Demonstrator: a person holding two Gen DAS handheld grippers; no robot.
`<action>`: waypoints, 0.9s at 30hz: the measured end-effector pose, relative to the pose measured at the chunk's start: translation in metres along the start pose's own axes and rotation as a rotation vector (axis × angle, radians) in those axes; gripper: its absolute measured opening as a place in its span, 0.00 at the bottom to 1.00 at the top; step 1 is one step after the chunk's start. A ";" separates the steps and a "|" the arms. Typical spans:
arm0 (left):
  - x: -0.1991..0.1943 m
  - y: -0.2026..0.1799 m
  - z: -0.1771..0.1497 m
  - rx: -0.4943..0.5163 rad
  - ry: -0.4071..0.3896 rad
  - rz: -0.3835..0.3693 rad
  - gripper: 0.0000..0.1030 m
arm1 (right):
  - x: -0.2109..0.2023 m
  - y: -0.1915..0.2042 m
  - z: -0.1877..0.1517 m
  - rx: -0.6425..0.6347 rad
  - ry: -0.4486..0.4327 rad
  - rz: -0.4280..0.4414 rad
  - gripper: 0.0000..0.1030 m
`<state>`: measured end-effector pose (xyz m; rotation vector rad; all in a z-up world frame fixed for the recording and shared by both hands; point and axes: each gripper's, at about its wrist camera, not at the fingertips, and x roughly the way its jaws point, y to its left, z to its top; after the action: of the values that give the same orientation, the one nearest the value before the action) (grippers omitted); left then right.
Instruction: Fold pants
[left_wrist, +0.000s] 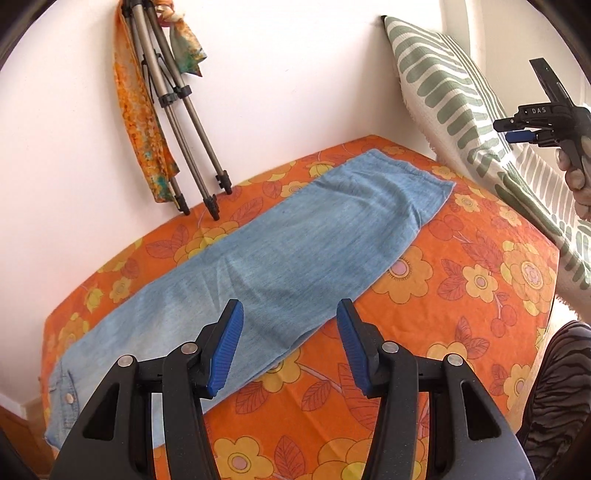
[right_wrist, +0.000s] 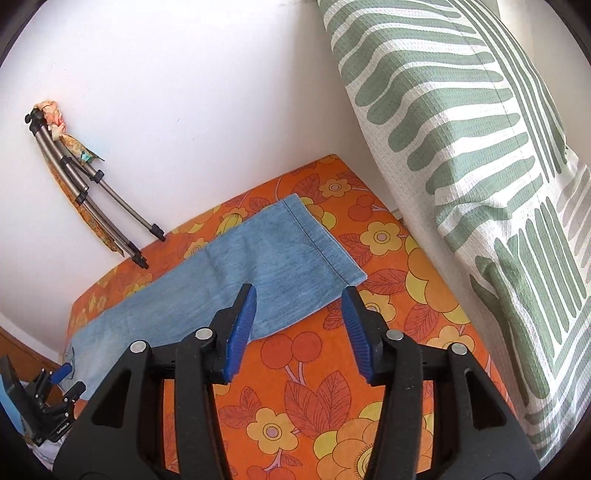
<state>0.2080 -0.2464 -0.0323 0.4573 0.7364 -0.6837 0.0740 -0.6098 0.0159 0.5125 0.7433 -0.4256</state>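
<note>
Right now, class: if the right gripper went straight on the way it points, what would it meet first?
Most likely the hem end of the blue pants, lying flat on the orange floral cover. The right gripper is open and holds nothing. Depth is unclear, so it could meet the cover beside the hem instead.

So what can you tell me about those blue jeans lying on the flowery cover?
The jeans are light blue, faded denim, laid flat in one long narrow strip, apparently folded leg over leg, running diagonally across the orange floral cover. A stitched hem ends the strip near the striped pillow; the opposite end, with a metal button, hangs slightly over the cover's edge. A few soft creases cross the cloth. Nothing but the cover touches them: both grippers hover above, jaws apart and empty.
</note>
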 end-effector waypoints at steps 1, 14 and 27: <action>-0.004 -0.007 -0.001 0.009 -0.008 -0.004 0.50 | -0.003 0.004 -0.004 -0.009 0.010 -0.003 0.51; 0.015 -0.076 0.033 0.079 -0.045 -0.079 0.51 | 0.040 -0.026 -0.019 0.069 0.020 -0.016 0.52; 0.139 -0.160 0.101 0.188 0.005 -0.260 0.51 | 0.148 -0.145 -0.012 0.360 0.133 0.032 0.52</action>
<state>0.2167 -0.4734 -0.0904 0.5399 0.7466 -1.0016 0.0887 -0.7457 -0.1403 0.8959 0.7889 -0.5020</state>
